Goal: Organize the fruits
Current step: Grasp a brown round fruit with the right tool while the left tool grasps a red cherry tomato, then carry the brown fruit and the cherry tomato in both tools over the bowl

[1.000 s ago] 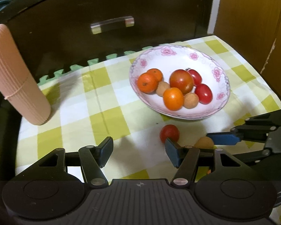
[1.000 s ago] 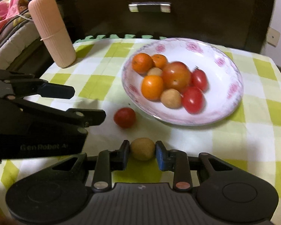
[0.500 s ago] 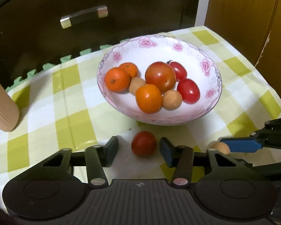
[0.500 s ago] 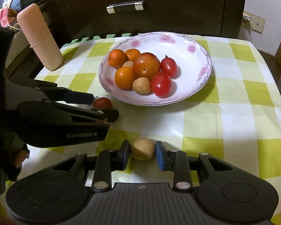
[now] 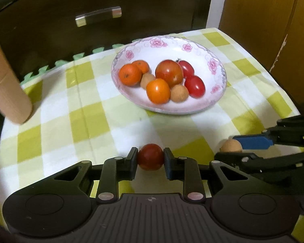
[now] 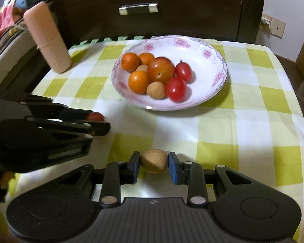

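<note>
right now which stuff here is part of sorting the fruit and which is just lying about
Part of the job:
- red tomato in left gripper
- tan fruit in right gripper
- flowered bowl of fruit

Lying about:
- ribbed pink roll
- drawer handle

Home, checked tablecloth [image 6: 253,93], dark wooden drawer [image 6: 152,4], bedding [image 6: 2,20]

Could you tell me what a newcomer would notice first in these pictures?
Probably the flowered bowl heaped with fruit mid-table on the checked cloth. Nearer the cameras, the left gripper has its jaws closed on a red tomato, and the right gripper brackets a tan fruit.
</note>
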The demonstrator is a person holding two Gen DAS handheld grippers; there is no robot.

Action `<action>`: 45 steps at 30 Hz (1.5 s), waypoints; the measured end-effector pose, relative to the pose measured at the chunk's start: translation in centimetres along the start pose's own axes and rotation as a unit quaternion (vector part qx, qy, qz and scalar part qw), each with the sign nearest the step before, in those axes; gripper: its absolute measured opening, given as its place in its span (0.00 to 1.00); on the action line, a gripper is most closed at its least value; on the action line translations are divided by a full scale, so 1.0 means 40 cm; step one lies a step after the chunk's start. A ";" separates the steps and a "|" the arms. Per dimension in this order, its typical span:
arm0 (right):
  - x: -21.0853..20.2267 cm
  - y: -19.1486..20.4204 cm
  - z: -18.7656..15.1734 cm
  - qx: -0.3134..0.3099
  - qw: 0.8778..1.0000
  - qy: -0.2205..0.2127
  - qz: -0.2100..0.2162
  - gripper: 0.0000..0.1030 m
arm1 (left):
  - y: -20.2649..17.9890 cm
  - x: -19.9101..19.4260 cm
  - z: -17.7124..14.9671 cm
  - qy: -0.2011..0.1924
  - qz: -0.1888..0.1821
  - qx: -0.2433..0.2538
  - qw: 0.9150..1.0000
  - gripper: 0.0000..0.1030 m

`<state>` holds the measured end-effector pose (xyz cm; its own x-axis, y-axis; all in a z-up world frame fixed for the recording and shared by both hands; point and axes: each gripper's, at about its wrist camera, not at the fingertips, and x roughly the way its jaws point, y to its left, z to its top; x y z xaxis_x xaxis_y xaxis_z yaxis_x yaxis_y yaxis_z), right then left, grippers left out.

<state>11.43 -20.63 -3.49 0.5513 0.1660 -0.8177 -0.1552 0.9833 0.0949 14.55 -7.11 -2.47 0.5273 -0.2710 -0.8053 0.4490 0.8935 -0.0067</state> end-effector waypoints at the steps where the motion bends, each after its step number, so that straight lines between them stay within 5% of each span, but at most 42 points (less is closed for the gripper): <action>1: -0.006 0.007 -0.009 -0.005 1.000 0.002 -0.002 0.28 | -0.004 -0.009 -0.011 0.002 -0.001 0.002 1.000 0.33; 12: -0.033 0.061 -0.109 -0.035 0.999 0.015 -0.020 0.28 | -0.052 -0.048 -0.125 0.036 0.000 0.029 0.999 0.35; 27: -0.045 0.046 -0.128 -0.023 1.000 0.019 0.001 0.40 | -0.057 -0.066 -0.144 0.032 -0.003 0.023 0.999 0.60; 37: -0.038 0.038 -0.117 -0.018 1.000 0.012 0.002 0.40 | -0.058 -0.051 -0.143 0.038 -0.008 0.027 0.999 0.57; 45: -0.040 0.050 -0.115 -0.024 1.000 0.015 -0.006 0.28 | -0.062 -0.052 -0.138 0.036 -0.009 0.029 0.999 0.34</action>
<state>6.47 -19.28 -4.63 0.5284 0.1509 -0.8355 -0.1885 0.9804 0.0579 8.34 -6.79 -4.06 0.4660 -0.2590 -0.8460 0.5011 0.8653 0.0111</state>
